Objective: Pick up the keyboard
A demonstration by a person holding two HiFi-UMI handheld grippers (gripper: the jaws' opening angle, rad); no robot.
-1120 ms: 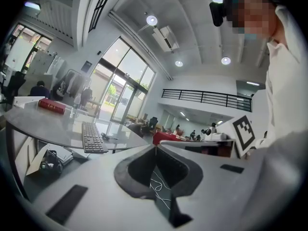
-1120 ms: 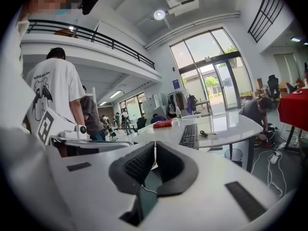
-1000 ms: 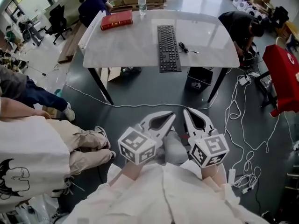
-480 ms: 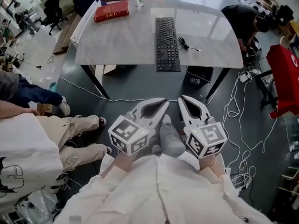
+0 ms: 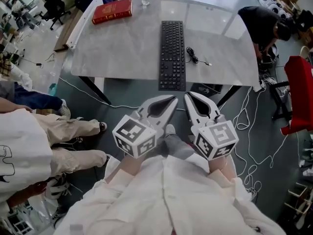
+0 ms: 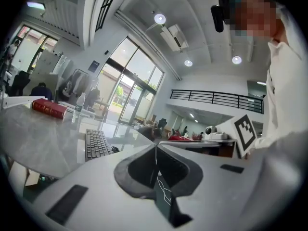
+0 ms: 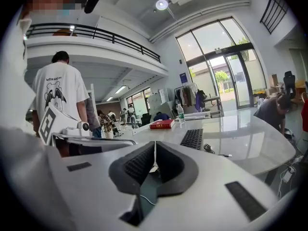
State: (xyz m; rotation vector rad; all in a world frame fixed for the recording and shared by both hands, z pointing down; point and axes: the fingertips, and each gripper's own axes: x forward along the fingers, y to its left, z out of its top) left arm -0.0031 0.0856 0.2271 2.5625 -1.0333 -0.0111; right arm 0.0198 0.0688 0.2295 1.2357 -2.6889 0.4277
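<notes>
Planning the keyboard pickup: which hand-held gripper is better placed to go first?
Left, marginally: left hand-held gripper faces the keyboard end-on; right hand-held gripper sits off its corner. Both shut.

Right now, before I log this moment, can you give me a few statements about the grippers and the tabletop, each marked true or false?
1. The left gripper and the right gripper are both shut and empty. True.
2. A coiled cable lies on the table just right of the keyboard. True.
3. The right gripper touches the keyboard. False: both grippers are short of the table.
4. The red book rests on the keyboard. False: it lies apart, near the far left corner.
</notes>
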